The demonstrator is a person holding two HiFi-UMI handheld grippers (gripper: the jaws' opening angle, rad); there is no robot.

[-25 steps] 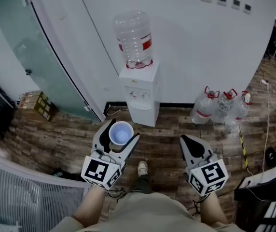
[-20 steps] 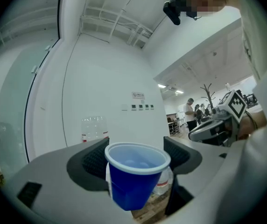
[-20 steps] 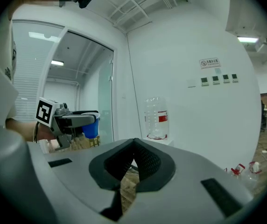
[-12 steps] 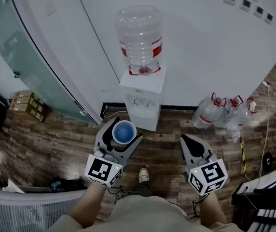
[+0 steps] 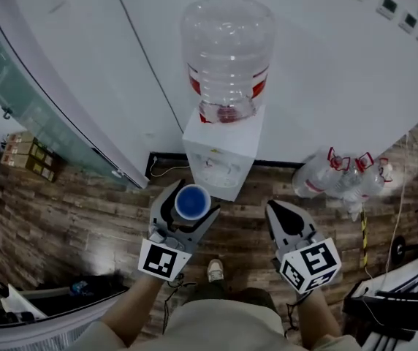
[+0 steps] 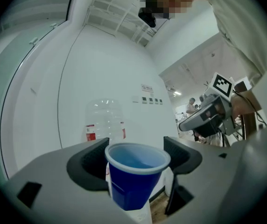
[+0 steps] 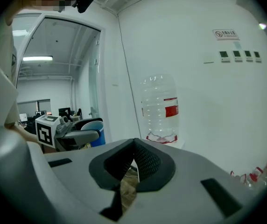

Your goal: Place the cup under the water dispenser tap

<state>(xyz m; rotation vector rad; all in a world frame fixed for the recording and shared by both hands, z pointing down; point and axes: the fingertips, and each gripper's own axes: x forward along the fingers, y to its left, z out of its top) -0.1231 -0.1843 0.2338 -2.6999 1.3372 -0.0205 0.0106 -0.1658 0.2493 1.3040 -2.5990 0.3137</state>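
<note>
A blue cup (image 5: 192,202) (image 6: 136,174) stands upright between the jaws of my left gripper (image 5: 187,205) (image 6: 136,160), which is shut on it. The cup's mouth faces up and it looks empty. Ahead stands a white water dispenser (image 5: 220,148) with a clear bottle (image 5: 227,53) (image 6: 104,120) (image 7: 160,108) on top; its taps (image 5: 213,163) sit on the front face, just beyond the cup in the head view. My right gripper (image 5: 288,224) (image 7: 133,160) is shut with nothing in it, held to the right of the dispenser's front.
Several spare water bottles (image 5: 340,175) stand on the wooden floor right of the dispenser. A glass partition (image 5: 26,86) runs along the left. A white wall (image 5: 326,79) backs the dispenser. A shoe (image 5: 214,270) shows below between the grippers.
Both grippers and the person have moved forward toward the dispenser, which now looms larger and closer. The cup stays held in the left gripper.
</note>
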